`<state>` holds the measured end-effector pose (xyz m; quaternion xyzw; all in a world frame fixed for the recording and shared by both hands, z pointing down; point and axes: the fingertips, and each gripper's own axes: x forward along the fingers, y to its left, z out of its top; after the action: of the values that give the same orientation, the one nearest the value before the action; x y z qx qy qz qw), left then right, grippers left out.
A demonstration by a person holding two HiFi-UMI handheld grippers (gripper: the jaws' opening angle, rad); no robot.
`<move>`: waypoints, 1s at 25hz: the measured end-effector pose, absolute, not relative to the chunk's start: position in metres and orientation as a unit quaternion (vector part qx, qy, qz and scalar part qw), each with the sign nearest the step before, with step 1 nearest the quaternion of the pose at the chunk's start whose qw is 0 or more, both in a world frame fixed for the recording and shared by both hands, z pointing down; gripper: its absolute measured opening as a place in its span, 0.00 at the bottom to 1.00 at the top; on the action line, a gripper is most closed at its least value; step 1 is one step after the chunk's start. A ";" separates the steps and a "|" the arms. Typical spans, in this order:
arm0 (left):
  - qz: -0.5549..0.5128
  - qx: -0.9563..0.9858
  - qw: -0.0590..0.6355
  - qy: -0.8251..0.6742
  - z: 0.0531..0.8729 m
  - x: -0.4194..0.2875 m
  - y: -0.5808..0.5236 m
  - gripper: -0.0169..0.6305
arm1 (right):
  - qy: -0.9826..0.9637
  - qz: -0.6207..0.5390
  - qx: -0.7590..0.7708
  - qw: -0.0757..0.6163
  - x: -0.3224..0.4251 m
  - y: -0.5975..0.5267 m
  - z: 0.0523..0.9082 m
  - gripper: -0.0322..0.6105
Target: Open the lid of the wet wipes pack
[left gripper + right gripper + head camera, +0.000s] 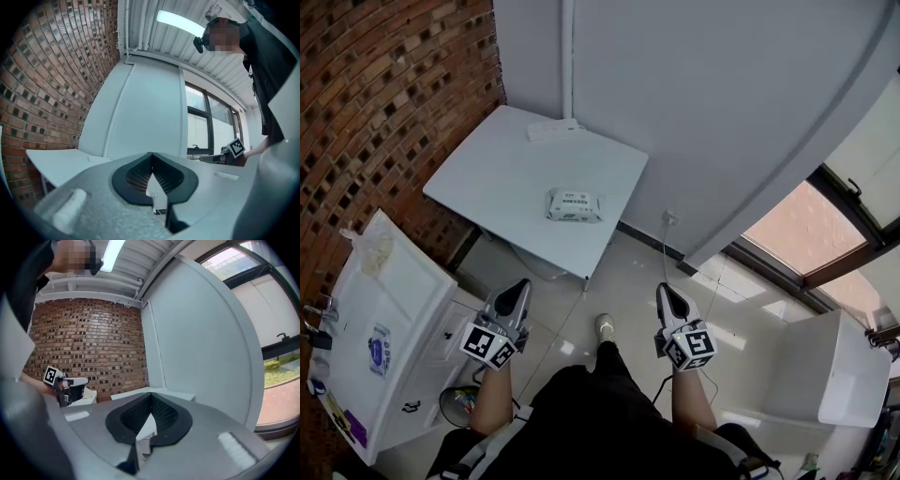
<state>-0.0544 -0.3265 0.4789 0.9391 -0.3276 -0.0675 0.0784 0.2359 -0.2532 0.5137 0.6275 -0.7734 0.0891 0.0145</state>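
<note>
The left gripper [518, 286] and the right gripper [666, 291] are both closed on nothing — the wet wipes pack [574, 205] lies well ahead of them, on the white table [492, 173].

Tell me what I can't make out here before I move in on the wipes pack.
- Lid of the wet wipes pack: head view, too small to tell open from shut.
- Pack in the left gripper view: hidden behind the left tool.
- Pack in the right gripper view: hidden behind the right tool.
- White object at the table far edge: head view, too small to name.
</note>
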 end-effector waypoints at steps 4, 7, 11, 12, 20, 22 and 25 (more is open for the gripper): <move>-0.067 0.933 0.067 -0.347 0.471 -0.048 -0.362 0.03 | -0.790 0.078 0.609 0.008 0.245 -0.305 0.506 0.05; -0.063 0.931 0.060 -0.354 0.466 -0.040 -0.384 0.03 | -0.798 0.075 0.599 -0.001 0.256 -0.340 0.502 0.05; -0.059 0.930 0.053 -0.359 0.461 -0.025 -0.415 0.03 | -0.803 0.081 0.590 -0.009 0.270 -0.382 0.504 0.05; -0.058 0.930 0.052 -0.359 0.460 -0.021 -0.422 0.03 | -0.805 0.082 0.587 -0.009 0.272 -0.390 0.504 0.05; -0.058 0.928 0.048 -0.365 0.459 0.012 -0.464 0.03 | -0.828 0.081 0.555 -0.006 0.289 -0.444 0.509 0.05; -0.055 0.926 0.044 -0.371 0.458 0.020 -0.474 0.03 | -0.836 0.079 0.542 -0.001 0.294 -0.457 0.508 0.05; -0.051 0.922 0.039 -0.382 0.456 0.028 -0.486 0.03 | -0.848 0.072 0.525 0.005 0.299 -0.476 0.506 0.05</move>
<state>0.0284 -0.4862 0.4558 0.9218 -0.3823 -0.0507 0.0387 0.2992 -0.4756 0.5063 0.5254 -0.8478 0.0721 0.0050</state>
